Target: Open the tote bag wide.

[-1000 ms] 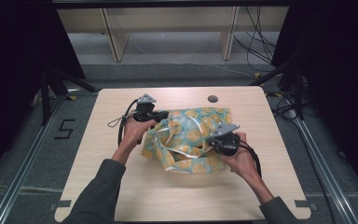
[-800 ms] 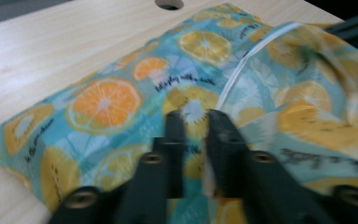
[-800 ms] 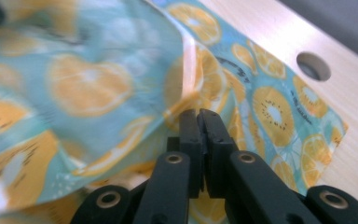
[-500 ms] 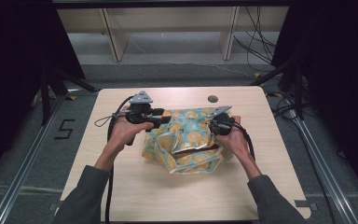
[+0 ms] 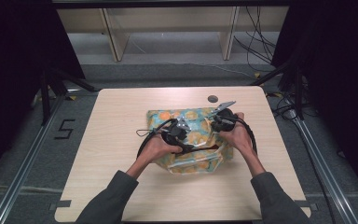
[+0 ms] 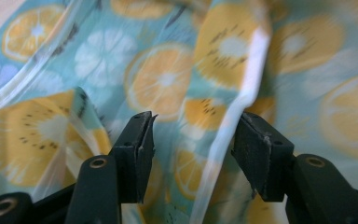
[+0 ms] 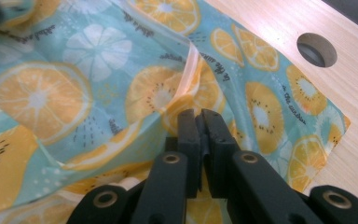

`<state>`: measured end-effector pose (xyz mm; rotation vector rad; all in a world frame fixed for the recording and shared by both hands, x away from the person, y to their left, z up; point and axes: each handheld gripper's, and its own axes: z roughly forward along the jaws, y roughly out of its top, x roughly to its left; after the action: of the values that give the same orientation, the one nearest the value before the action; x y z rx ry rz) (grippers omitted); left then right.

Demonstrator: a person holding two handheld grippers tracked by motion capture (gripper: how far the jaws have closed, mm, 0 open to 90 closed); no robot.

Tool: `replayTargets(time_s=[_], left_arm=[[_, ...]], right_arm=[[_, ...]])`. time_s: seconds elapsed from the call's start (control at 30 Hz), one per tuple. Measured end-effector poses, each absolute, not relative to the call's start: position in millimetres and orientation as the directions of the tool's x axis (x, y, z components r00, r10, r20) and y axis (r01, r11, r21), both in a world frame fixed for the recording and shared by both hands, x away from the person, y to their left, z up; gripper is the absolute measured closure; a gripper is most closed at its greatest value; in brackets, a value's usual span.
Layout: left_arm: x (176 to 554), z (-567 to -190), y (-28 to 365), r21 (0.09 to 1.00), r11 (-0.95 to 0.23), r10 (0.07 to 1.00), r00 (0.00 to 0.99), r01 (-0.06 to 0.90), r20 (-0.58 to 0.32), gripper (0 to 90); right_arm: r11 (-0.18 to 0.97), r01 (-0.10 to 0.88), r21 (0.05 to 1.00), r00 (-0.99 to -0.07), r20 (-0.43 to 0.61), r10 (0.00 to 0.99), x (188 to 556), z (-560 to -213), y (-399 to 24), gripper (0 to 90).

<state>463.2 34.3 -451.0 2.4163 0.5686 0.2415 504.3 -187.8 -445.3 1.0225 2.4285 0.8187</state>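
A teal cloth bag (image 5: 193,140) printed with orange and kiwi slices lies crumpled in the middle of the table. My left gripper (image 5: 182,134) hovers over its centre. Its jaws have just been opening and now stand apart (image 6: 193,135); a pale strip of the bag (image 6: 242,93) runs between them without being pressed. At the bag's far right part, my right gripper (image 5: 218,120) is shut (image 7: 199,116) on a raised fold of the bag (image 7: 186,88).
The light wooden table (image 5: 121,121) has a round hole (image 5: 212,99) just beyond the bag, also seen in the right gripper view as the hole (image 7: 317,49). Black cables loop from both grippers. Shelving legs stand behind the table.
My left gripper moved right, from the bag's left edge to over its middle, and its jaws opened. My right gripper carried its fold toward the far right and then held still.
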Motion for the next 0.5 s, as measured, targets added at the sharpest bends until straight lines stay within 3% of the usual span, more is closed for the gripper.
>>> replayTargets(time_s=[0.13,0.27,0.5], left_arm=[[463.0,-454.5,34.5,0.624,-0.706,0.450,0.892,0.334,0.033,41.2],[459.7,-456.8,31.7,0.623,-0.722,0.436,0.897,0.299,0.075,42.3],[463.0,-454.4,36.2,0.651,-0.712,0.426,0.899,0.263,0.102,83.1]], right_arm=[[0.562,0.512,0.649,-0.668,-0.110,0.736,503.8,-444.8,-192.3,86.7],[0.565,0.518,0.643,-0.667,-0.111,0.737,502.5,-444.1,-192.5,85.9],[0.562,0.503,0.656,-0.679,-0.102,0.727,495.3,-437.2,-189.9,85.2]])
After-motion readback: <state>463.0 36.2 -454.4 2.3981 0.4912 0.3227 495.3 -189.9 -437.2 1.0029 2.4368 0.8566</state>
